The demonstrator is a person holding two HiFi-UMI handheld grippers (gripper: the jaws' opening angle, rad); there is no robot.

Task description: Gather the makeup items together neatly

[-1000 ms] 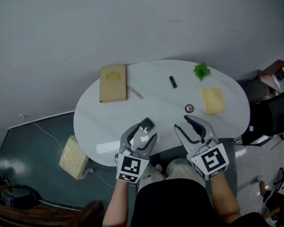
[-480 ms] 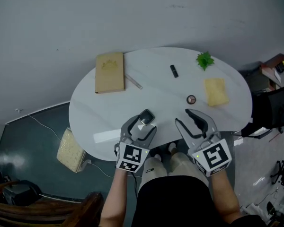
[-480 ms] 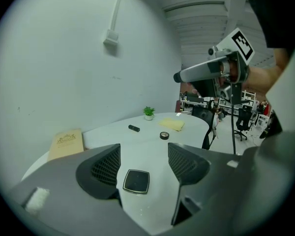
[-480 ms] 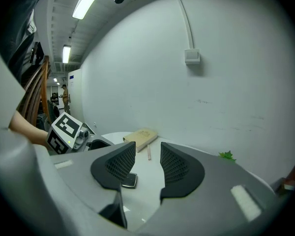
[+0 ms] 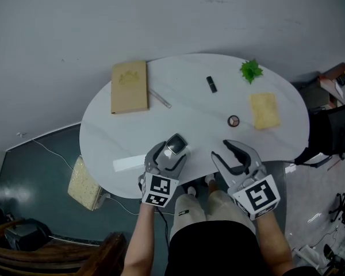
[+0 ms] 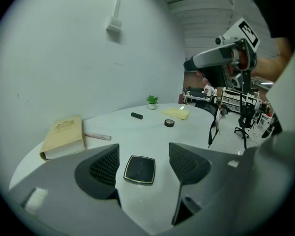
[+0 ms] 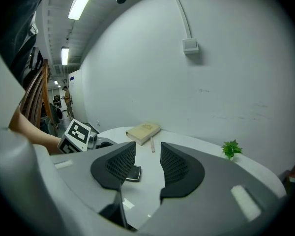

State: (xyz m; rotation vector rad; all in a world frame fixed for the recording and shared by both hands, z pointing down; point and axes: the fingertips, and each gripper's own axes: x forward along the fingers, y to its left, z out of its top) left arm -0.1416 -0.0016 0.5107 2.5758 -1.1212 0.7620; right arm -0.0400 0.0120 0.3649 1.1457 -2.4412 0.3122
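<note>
One compact (image 5: pixel 176 144), one black tube (image 5: pixel 211 84), one pot (image 5: pixel 234 121).

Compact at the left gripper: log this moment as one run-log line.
left gripper: open, compact between jaws, lying on table | right gripper: open, empty

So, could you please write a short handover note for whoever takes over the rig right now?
Left gripper: open, square compact lying on the table between its jaws, ungripped.
Right gripper: open, empty, at the near edge.
Round pot beside the yellow cloth; black tube farther back; slim stick by the book.
Done: nothing gathered yet.
Left: bring all four items together neatly.
</note>
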